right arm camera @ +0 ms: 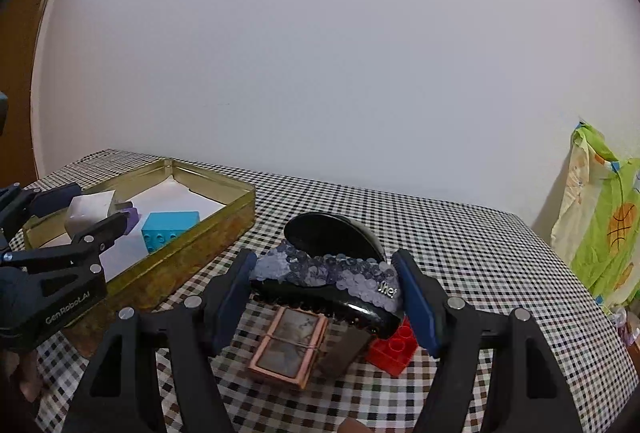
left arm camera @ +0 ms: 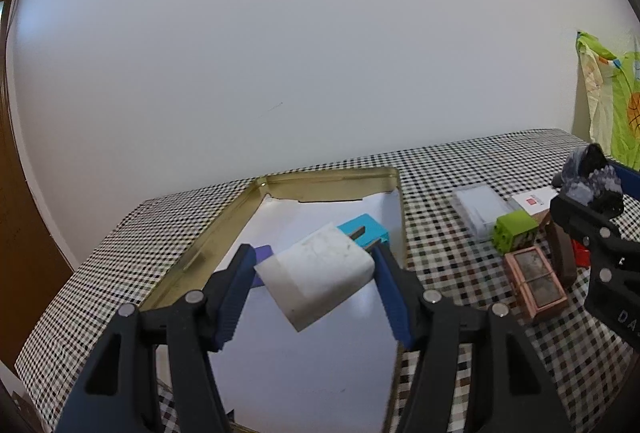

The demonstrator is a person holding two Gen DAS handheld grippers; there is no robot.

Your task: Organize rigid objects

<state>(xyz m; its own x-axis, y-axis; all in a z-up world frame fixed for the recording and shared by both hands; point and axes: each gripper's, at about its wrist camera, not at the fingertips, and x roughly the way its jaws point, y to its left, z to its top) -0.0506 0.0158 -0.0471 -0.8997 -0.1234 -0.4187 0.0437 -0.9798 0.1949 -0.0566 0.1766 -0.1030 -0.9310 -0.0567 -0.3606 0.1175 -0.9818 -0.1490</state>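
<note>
My left gripper [left arm camera: 314,275] is shut on a white charger plug [left arm camera: 316,277] and holds it above the gold tin tray [left arm camera: 280,185]. A blue brick [left arm camera: 366,231] and a purple piece [left arm camera: 262,253] lie in the tray. My right gripper [right arm camera: 326,287] is shut on a black sequined hair claw [right arm camera: 332,269], held above the checkered table. In the right wrist view the tray [right arm camera: 192,249] is at the left, with the left gripper [right arm camera: 90,221] and plug [right arm camera: 90,211] over it.
On the table right of the tray lie a pink framed compact [left arm camera: 534,283], a green cube [left arm camera: 514,235], a clear case [left arm camera: 478,209], a white card [left arm camera: 534,201], a brown block [right arm camera: 346,351] and a red brick [right arm camera: 394,351]. A green bag [right arm camera: 604,221] hangs at the far right.
</note>
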